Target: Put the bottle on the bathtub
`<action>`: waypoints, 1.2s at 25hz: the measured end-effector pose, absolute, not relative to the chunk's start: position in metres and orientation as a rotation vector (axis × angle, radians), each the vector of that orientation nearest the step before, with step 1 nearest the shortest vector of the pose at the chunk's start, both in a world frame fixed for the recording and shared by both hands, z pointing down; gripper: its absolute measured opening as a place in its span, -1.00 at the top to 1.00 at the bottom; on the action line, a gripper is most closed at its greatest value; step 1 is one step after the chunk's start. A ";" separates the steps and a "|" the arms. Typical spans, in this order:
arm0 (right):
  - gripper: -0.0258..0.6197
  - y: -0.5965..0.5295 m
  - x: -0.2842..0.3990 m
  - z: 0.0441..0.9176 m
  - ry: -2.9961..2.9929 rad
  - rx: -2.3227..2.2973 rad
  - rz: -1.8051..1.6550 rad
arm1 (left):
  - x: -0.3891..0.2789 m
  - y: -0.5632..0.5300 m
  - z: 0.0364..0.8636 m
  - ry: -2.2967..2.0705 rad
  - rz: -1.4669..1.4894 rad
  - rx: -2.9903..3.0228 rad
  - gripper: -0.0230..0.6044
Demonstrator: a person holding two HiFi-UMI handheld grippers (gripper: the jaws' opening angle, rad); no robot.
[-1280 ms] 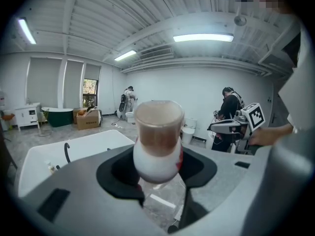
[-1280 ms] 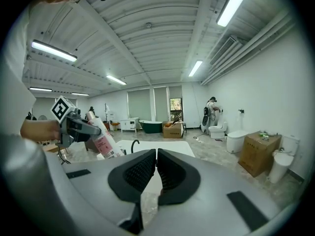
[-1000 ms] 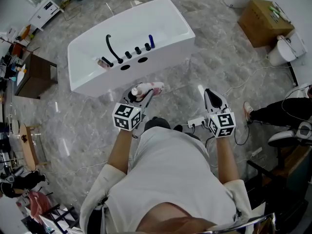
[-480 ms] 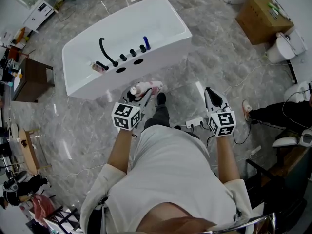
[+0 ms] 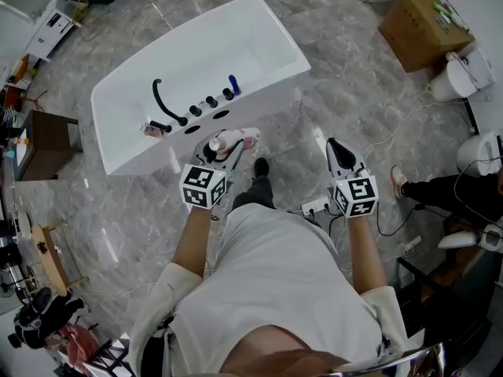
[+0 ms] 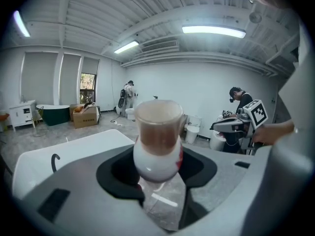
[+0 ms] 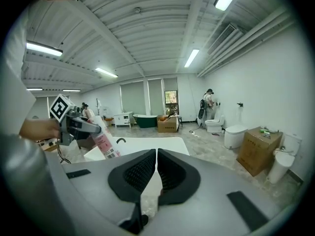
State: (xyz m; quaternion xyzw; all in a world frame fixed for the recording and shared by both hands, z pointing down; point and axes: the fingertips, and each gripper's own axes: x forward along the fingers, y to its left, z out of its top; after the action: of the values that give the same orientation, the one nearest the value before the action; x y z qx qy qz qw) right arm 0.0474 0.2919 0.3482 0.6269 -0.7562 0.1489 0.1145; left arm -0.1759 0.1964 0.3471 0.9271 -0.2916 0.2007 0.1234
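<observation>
White bathtub (image 5: 118, 132) lies ahead, well apart from the bottle. Left gripper (image 5: 228, 149) is clamped on the pink-labelled bottle (image 5: 244, 138) near its cap; I'd set its base on bare rim, clear of the taps (image 5: 211, 101). Right gripper (image 5: 333, 146) is closed and empty.

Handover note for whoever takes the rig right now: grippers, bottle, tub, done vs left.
Left gripper: shut on the bottle, which is gripped by the body with its cap end toward the gripper camera.
Right gripper: jaws together, nothing between them.
Bathtub: on the floor just ahead of the person. A black faucet and knobs are on the near rim.
Done: bottle picked up and carried to the tub's near side.
Left: bring the bottle over the tub, probably to a flat bit of rim. Set it down, open the left jaws and back away.
</observation>
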 end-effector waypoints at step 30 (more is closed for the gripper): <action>0.82 0.060 0.061 0.377 -2.059 1.791 0.550 | -0.137 -0.037 0.397 -0.663 0.726 2.719 0.24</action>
State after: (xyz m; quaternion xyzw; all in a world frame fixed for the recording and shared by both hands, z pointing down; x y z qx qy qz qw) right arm 0.0606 0.0600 0.3766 0.6330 -0.7279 0.1945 0.1777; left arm -0.1372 -0.0373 0.3971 0.9331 -0.2276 0.2492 0.1245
